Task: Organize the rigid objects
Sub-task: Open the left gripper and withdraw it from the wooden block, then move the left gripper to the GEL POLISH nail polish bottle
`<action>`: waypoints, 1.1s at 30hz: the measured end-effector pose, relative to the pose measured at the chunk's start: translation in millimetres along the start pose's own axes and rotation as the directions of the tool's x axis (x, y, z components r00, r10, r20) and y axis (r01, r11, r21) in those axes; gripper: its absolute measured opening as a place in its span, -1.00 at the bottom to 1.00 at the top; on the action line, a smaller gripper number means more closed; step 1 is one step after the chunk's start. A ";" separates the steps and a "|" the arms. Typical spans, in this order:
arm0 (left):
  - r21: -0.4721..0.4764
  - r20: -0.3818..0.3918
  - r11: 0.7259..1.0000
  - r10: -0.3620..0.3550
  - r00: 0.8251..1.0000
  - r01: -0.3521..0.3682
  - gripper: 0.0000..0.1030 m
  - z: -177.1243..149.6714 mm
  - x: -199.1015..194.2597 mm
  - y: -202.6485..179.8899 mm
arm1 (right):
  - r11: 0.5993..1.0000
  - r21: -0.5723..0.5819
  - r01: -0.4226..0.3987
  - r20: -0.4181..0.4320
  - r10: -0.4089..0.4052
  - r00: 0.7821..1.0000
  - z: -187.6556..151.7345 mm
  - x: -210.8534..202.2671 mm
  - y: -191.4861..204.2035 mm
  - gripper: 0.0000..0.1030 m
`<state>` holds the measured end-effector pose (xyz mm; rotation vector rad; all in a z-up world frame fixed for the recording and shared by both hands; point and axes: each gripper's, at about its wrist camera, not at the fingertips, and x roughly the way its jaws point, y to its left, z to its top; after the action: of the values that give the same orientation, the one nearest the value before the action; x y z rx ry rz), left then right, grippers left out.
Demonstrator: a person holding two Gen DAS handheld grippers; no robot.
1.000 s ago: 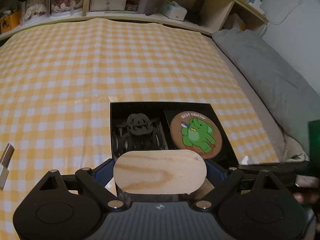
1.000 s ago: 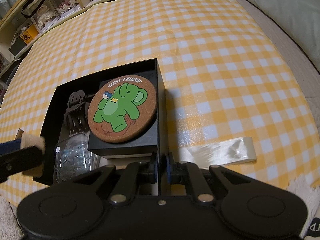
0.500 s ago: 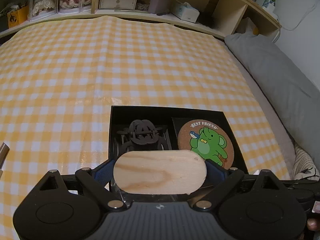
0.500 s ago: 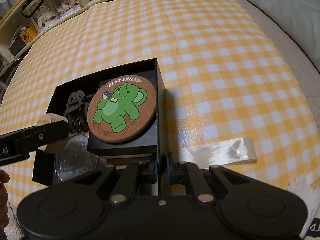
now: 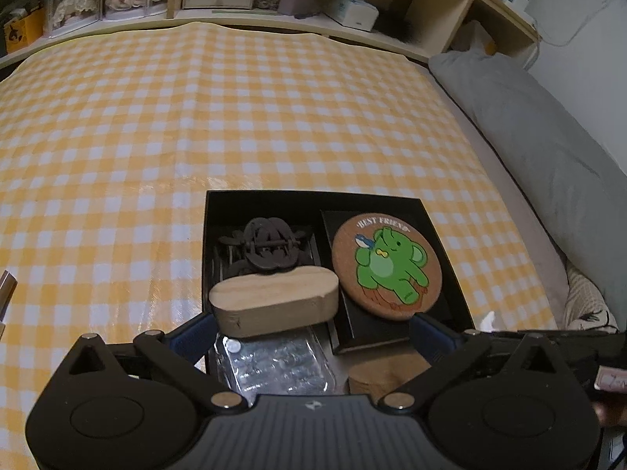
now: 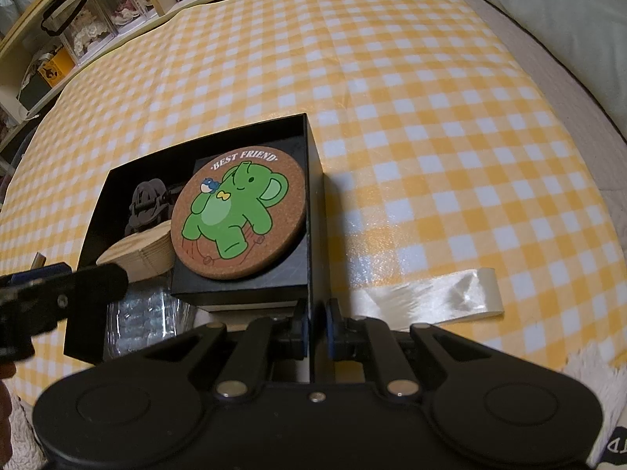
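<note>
1. While your left gripper (image 5: 309, 333) hangs over the black box (image 5: 313, 196), its jaws have just been opening and stand spread wide, clear of the wooden block (image 5: 274, 299).
2. That block lies tilted inside the box, against the dark hair clip (image 5: 268, 246) and over a clear plastic pack (image 5: 274, 364).
3. Your right gripper (image 6: 316, 327) pinches the box's right wall (image 6: 313, 211).
4. Beside the block, the elephant coaster (image 6: 237, 211) rests on a smaller black box (image 6: 274, 274).

Probably a home bedroom: a grey pillow (image 5: 548, 149) beside a gingham-covered surface (image 5: 235, 117), cluttered wooden shelves (image 5: 431, 4) behind.
</note>
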<state>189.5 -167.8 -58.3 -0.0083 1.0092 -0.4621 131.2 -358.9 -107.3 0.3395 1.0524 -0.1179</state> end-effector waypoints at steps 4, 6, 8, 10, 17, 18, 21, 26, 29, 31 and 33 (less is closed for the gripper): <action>0.011 -0.005 1.000 -0.002 1.000 0.002 1.00 -1.9 -1.7 0.4 | 1.000 0.000 0.000 0.000 0.000 1.000 -0.1 0.0 -0.1 -0.82; 0.014 -0.007 1.000 0.001 1.000 -0.001 1.00 -2.5 -2.2 0.1 | 1.000 0.000 0.000 0.000 0.000 1.000 0.0 0.0 -0.1 -0.82; 0.016 -0.008 1.000 0.002 1.000 -0.002 1.00 -3.5 -3.6 -0.9 | 1.000 0.000 0.000 0.000 0.000 1.000 0.0 0.0 -0.2 -0.82; 0.018 -0.011 1.000 0.002 1.000 -0.002 1.00 -4.4 -4.8 -1.1 | 1.000 0.001 -0.001 0.001 0.001 1.000 -0.1 -0.2 0.1 -0.82; 0.041 0.004 0.999 0.002 1.000 -0.002 1.00 -8.5 -16.5 -6.5 | 1.000 0.001 -0.001 0.001 0.001 1.000 0.0 -0.1 -0.3 -0.82; 0.048 0.010 0.999 0.001 1.000 -0.002 1.00 -9.0 -19.2 -7.9 | 1.000 0.001 -0.001 0.001 0.001 1.000 0.0 0.2 -0.2 -0.82; 0.070 0.045 0.998 -0.003 0.999 -0.001 1.00 -9.5 -31.6 -10.1 | 1.000 -0.003 0.000 0.004 0.000 1.000 0.2 -0.2 1.0 -0.82; 0.113 0.128 0.993 0.018 0.992 -0.033 1.00 -7.3 -58.9 -15.9 | 1.000 0.011 -0.012 0.011 0.012 1.000 -0.4 -2.2 -2.1 -0.82; 0.122 0.173 0.991 0.029 0.985 -0.050 1.00 -5.1 -74.7 -16.2 | 1.000 0.012 -0.013 0.023 0.012 1.000 -1.3 -4.6 -2.7 -0.82; 0.117 0.199 0.991 0.037 0.979 -0.061 1.00 -2.3 -83.7 -13.1 | 1.000 0.019 -0.016 0.039 0.015 0.999 -1.7 -7.9 -3.5 -0.82; 0.114 0.220 0.991 0.040 0.975 -0.066 1.00 0.4 -91.8 -9.6 | 1.000 0.020 -0.017 0.062 0.015 0.998 -1.7 -11.8 -3.2 -0.83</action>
<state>145.5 -142.0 18.7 0.0751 0.7635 -0.4621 123.1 -362.1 -98.6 0.3608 0.9877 -0.1243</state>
